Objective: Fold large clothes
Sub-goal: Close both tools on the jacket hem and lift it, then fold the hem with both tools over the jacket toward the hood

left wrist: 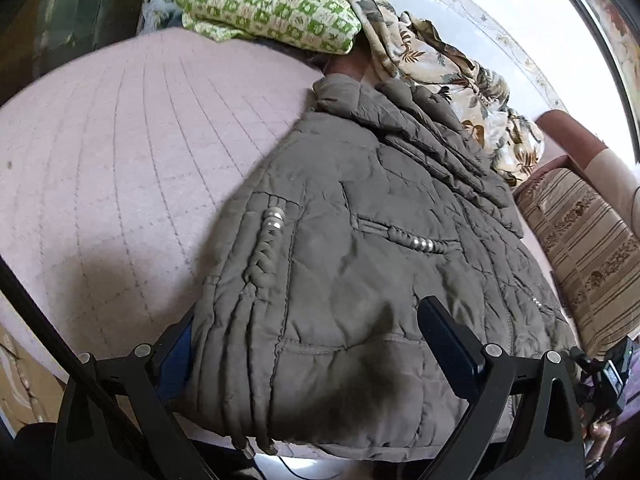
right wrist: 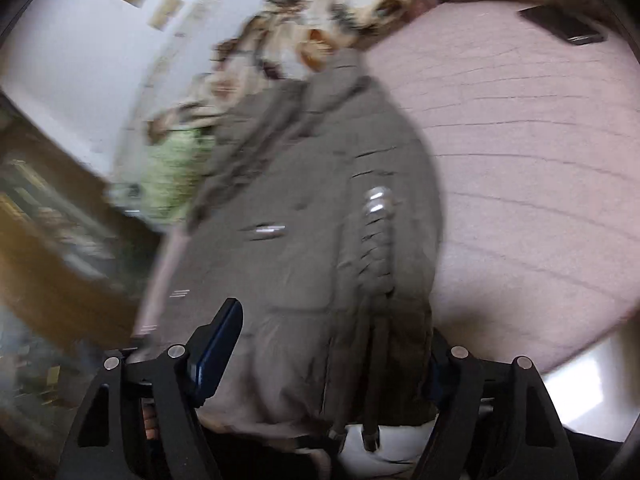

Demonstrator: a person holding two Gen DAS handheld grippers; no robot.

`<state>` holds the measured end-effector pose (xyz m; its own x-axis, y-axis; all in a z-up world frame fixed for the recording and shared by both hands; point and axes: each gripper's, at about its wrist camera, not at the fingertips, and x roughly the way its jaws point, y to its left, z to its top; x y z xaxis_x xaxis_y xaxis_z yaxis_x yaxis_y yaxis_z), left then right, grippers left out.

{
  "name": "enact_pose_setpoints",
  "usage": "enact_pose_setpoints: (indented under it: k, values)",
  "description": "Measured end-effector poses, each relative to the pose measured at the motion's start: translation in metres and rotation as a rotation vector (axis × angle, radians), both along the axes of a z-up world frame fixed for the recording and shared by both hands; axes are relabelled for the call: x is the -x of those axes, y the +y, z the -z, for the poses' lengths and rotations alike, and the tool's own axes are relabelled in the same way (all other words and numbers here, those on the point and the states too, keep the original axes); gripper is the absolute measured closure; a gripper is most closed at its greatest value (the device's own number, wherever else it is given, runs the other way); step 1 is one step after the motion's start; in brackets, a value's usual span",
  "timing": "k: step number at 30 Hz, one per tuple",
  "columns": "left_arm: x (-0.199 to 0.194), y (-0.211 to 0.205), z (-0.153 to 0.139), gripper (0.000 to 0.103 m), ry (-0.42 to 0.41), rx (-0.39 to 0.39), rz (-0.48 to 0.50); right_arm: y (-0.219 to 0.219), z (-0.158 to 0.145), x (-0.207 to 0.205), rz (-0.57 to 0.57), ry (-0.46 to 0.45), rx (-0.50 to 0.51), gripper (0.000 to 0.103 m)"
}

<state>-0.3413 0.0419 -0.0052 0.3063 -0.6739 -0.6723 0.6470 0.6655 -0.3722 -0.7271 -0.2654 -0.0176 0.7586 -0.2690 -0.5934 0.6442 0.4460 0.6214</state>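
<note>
Both of my tongs sit at the near hem of the grey quilted jacket (left wrist: 360, 264): the left tongs (left wrist: 316, 344) stand apart astride the padding, and the right tongs (right wrist: 332, 344) are apart too, the hem between them, nothing pinched that I can see (that view is blurred). I judge the jacket soft, puffy and fairly light, likely slippery, so I'd take the stitched hem or a side seam. It lies lengthwise on the pink quilted bed (left wrist: 120, 152), collar away from me, beside a green checked blanket (left wrist: 272, 8) and a leaf-print cloth (left wrist: 432, 60); white wall behind.
</note>
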Motion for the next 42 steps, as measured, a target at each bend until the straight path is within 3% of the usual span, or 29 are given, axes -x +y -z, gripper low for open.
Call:
enact_pose_setpoints:
  k: [1,5,7,10,13,15,19,23,33,38,42]
  values:
    - [-0.001,-0.001,0.001,0.003,-0.007,-0.014,-0.016,-0.002,0.005,0.001,0.04,0.051,0.003,0.023]
    - [-0.001,-0.008,0.009,0.004,-0.038,-0.112,-0.064,-0.001,0.005,0.001,0.03,0.049,-0.002,0.023]
    - [0.006,-0.014,0.009,0.004,-0.042,-0.108,-0.018,0.002,0.004,-0.005,-0.032,-0.03,-0.031,0.027]
    - [0.017,-0.017,0.004,0.004,-0.028,-0.034,0.078,0.009,0.004,-0.021,-0.108,-0.076,-0.034,0.035]
    - [0.02,-0.014,-0.001,0.004,-0.073,-0.026,0.065,0.013,0.008,-0.032,-0.108,0.039,0.013,0.043]
    - [0.012,-0.012,0.004,0.008,-0.062,-0.053,0.003,0.015,0.008,-0.032,-0.079,0.054,0.033,0.045]
    - [0.015,-0.02,0.011,0.009,-0.133,-0.144,-0.047,0.023,0.008,-0.039,-0.066,0.117,0.107,0.046]
    - [0.028,-0.031,0.015,0.009,-0.209,-0.199,-0.033,0.022,0.012,-0.035,-0.052,0.086,0.105,0.046]
    - [0.028,-0.037,0.019,0.001,-0.22,-0.229,-0.065,0.018,0.02,-0.021,0.0,-0.021,-0.01,0.044]
    - [0.026,-0.039,0.019,0.0,-0.215,-0.242,-0.066,0.015,0.018,-0.024,-0.009,-0.016,-0.036,0.044]
    - [0.03,-0.037,0.015,0.012,-0.24,-0.233,-0.056,0.019,0.013,-0.026,-0.022,-0.016,-0.007,0.064]
